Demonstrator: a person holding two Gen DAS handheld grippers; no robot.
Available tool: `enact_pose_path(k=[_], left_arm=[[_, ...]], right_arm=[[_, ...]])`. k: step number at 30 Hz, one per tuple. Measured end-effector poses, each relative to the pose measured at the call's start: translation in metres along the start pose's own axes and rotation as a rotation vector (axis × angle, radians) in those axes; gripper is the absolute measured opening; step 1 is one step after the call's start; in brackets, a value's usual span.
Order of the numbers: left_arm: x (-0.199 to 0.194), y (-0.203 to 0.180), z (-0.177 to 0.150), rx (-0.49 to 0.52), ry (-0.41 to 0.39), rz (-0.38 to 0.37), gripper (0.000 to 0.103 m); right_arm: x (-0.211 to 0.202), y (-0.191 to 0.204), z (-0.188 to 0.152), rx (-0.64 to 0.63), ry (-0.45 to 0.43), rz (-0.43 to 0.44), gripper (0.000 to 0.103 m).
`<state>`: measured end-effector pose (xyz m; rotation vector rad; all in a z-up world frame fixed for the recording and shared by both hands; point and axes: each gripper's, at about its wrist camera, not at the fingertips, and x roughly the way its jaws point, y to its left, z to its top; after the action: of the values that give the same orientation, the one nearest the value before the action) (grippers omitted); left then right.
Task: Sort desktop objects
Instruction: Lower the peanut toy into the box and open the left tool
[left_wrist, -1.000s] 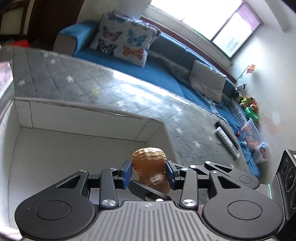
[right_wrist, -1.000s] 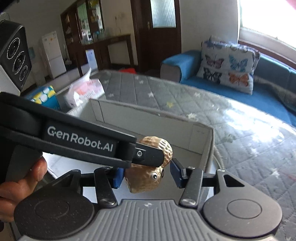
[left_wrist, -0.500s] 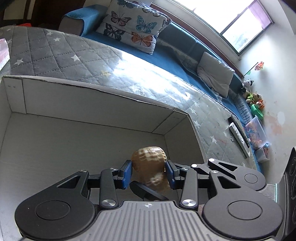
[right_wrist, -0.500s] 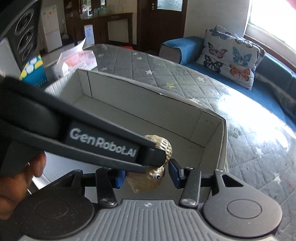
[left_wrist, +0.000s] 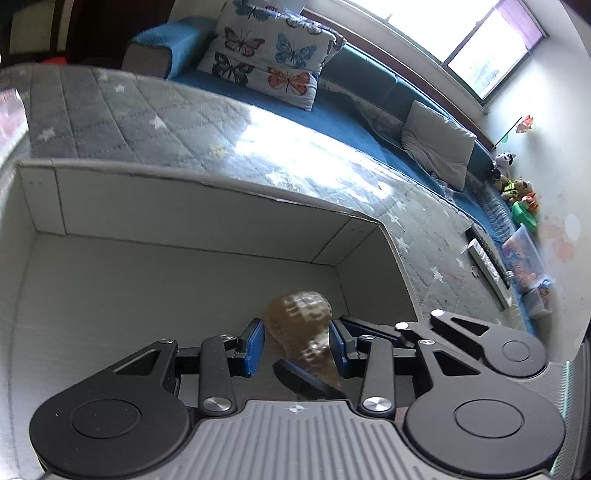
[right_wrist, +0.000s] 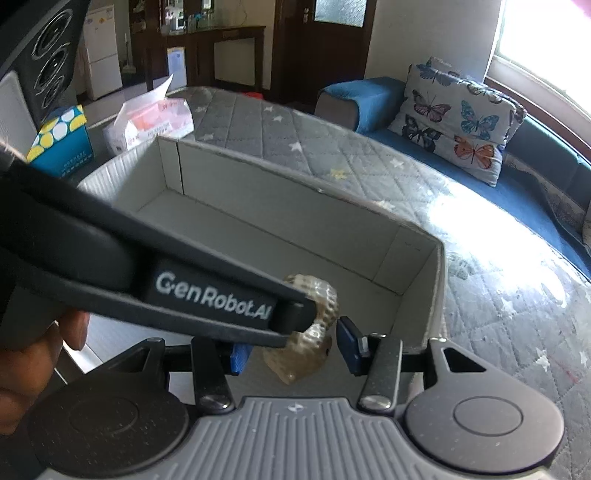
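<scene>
- Over the near right corner of an open grey-white cardboard box (left_wrist: 184, 214), a brown peanut-shaped toy (left_wrist: 299, 314) with a dimpled shell sits between the blue pads of the left claw (left_wrist: 297, 347).
- The toy is tilted and blurred. The right pad seems to touch it and a thin dark gap shows at the left pad, so I cannot tell whether the left claw is gripping it or has let go.
- The toy is inside the line of the box walls. Whether it touches the box floor cannot be seen.
- From the right-hand camera, a long black finger (right_wrist: 207, 291) of the left claw, lettered "GenRobot.AI", crosses the view from the left and ends at the toy (right_wrist: 303, 354).
- The right claw (right_wrist: 293, 354) is released. Its two blue pads stand apart on either side of the toy, and neither touches it.
- A person's left hand (right_wrist: 37, 350) shows at the near left edge.
- The box stands on a bench (left_wrist: 147, 122) covered in grey quilted cloth with white stars.
- To the far left of the box are a blue and yellow tissue box (right_wrist: 61, 144) and a white plastic packet (right_wrist: 151, 122).
- Remote controls (left_wrist: 487, 266) lie near the bench's right edge.
- Beyond the bench, a butterfly-print cushion (left_wrist: 266, 70) leans on a blue sofa (left_wrist: 351, 122).
</scene>
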<state>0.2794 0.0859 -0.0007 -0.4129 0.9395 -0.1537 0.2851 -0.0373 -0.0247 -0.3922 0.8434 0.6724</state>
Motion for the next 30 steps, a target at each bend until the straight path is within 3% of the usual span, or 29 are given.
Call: enact_pose_path(k=[2,12,20,30], left_arm=[[-0.005,-0.003,-0.002,0.013,-0.017,0.015,0.041],[-0.03,-0.026,-0.016,0.081,-0.084,0.087,0.041],[-0.054,-0.052,-0.037,0.157,-0.141,0.133,0.041],[-0.079,-0.078,-0.074,0.215,-0.181,0.158,0.041]], right_arm=[[-0.005,-0.002,0.0,0.01,-0.01,0.004,0.057],[-0.042,-0.002,-0.008,0.007,-0.076,0.002,0.06],[-0.082,0.004,-0.029,0.013,-0.138,-0.001,0.068],[-0.126,0.013,-0.064,0.014,-0.193,-0.012,0.068]])
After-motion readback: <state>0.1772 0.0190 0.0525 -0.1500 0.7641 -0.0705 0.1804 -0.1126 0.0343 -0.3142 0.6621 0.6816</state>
